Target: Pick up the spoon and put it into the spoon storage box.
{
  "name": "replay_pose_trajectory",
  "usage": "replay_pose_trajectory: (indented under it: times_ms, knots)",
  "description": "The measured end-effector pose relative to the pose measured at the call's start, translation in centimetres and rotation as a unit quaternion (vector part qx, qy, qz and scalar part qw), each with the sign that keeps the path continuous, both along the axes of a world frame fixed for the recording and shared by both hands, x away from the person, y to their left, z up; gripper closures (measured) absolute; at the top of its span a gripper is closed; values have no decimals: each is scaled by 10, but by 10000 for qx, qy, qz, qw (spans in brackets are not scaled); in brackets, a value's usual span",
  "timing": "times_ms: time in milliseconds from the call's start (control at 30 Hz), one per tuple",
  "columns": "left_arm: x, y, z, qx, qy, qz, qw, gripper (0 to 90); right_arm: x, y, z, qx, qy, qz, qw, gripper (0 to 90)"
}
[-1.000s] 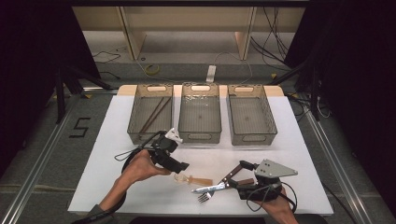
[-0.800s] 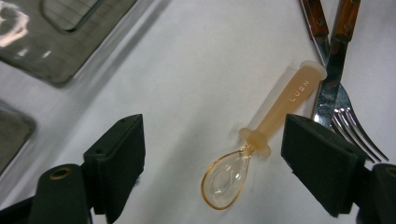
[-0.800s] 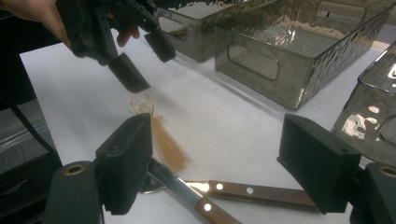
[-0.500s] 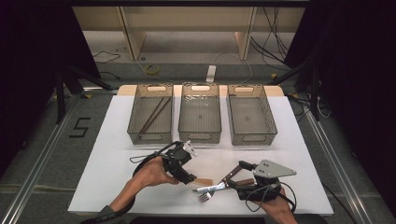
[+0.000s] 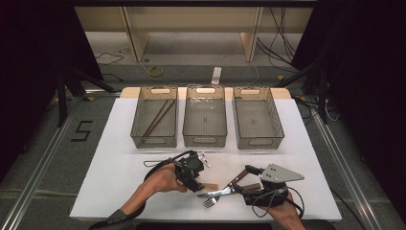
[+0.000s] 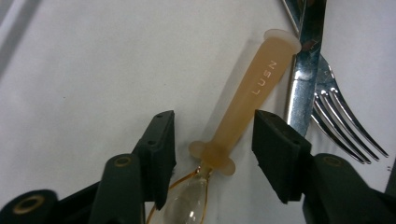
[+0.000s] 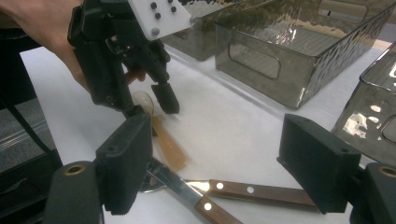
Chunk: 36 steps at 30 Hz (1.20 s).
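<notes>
Spoon (image 6: pixel 247 107), amber handle and clear gold-rimmed bowl, lying flat on the white worktop (image 6: pixel 93 70), handle end touching or just beside a knife (image 6: pixel 303 70), with a fork (image 6: pixel 345 126) right next to that. Looks light and stiff; handle probably plastic or silicone, so likely a little grippy, while the glassy bowl seems slick and possibly fragile. Best taken on the handle just above the flared collar, not on the bowl, and clear of the knife blade.

Left tongs (image 6: pixel 215 128) straddling the spoon at that collar, tips down at the worktop, having just been closing with the handle between them; a gap on each side, pads not yet pressing. Needs a squeeze square across the handle, then a straight lift, to avoid dragging the knife or fork along.

Right tongs (image 7: pixel 219 140) spread wide and pinching nothing, hovering low over the wooden handles of the knife and fork.

Farther back, three smoky bins (image 5: pixel 205 141) in a row; left one with what look like chopsticks (image 5: pixel 158 117).
</notes>
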<state>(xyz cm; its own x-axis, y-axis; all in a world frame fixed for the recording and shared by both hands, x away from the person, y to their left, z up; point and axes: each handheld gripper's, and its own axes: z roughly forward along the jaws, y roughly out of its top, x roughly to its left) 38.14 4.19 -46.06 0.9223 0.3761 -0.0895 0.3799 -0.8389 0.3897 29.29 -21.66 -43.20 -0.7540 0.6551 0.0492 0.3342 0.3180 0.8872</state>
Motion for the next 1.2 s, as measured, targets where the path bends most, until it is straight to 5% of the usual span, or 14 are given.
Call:
replay_pose_trajectory:
  times_ms: [233,467,1200]
  knots:
    - [-1,-1,-2,81,46,-137,9999,567,0,0,0,-10,4,-5,10000,265]
    - [-5,-4,-3,272,-165,-262,9991,602,1,0,0,-11,16,-17,10000,265]
    - [2,5,-3,-30,0,216,9998,687,1,-2,0,18,3,-29,10000,266]
